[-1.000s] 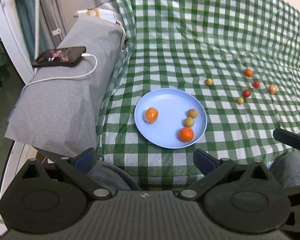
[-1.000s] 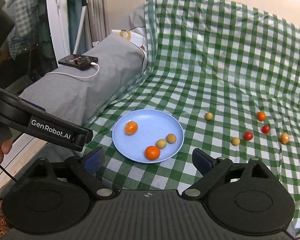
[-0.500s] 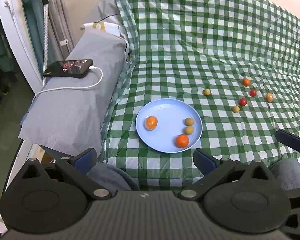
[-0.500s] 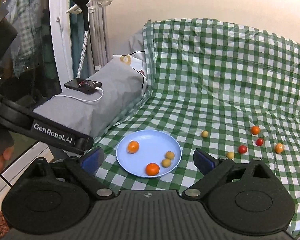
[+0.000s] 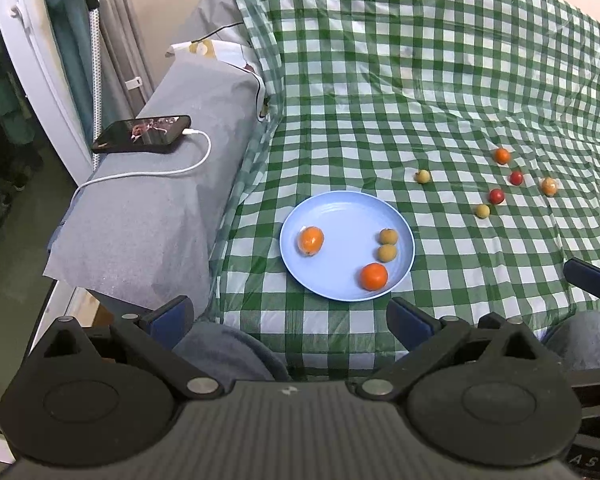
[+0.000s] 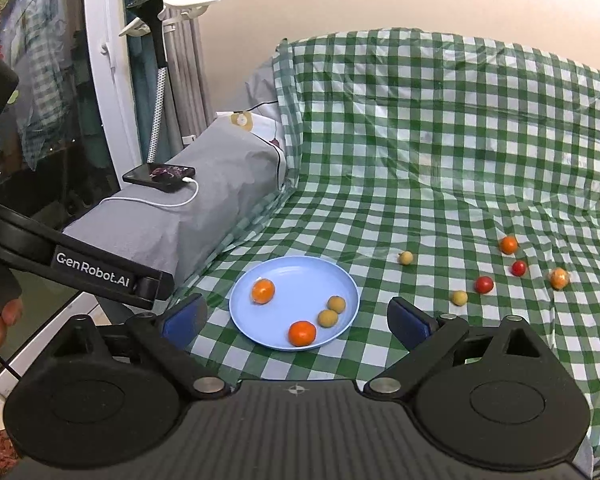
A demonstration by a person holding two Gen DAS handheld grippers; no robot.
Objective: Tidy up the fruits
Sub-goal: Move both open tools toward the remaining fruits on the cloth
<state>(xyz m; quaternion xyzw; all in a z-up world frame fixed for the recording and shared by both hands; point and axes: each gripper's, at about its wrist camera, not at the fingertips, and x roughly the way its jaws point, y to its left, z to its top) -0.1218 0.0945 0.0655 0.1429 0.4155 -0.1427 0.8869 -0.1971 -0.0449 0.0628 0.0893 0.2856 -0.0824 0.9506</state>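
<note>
Left wrist view shows the left gripper with its jaws spread wide and nothing between them; right wrist view shows the right gripper likewise spread and empty. Both units hang above the near edge of the green checked cloth, well short of any fruit. Directly ahead of each pair of jaws, at frame centre, lies the blue plate, holding four pieces: a wrapped orange fruit at its left, two small tan fruits touching each other at its right, and an orange fruit at its near rim. Six pieces lie loose on the cloth at the right of the frame: one tan fruit just beyond the plate, a second tan fruit, two red fruits, one orange fruit farthest back, and a wrapped orange fruit farthest right. Judged from this layout, the task is partly complete: four pieces are collected and six are left to collect. The loose group lies ahead and to the right of both jaw sets, nearer the right gripper. At frame left, a phone on a charging cable rests on a grey cushion, apart from the work area.
</note>
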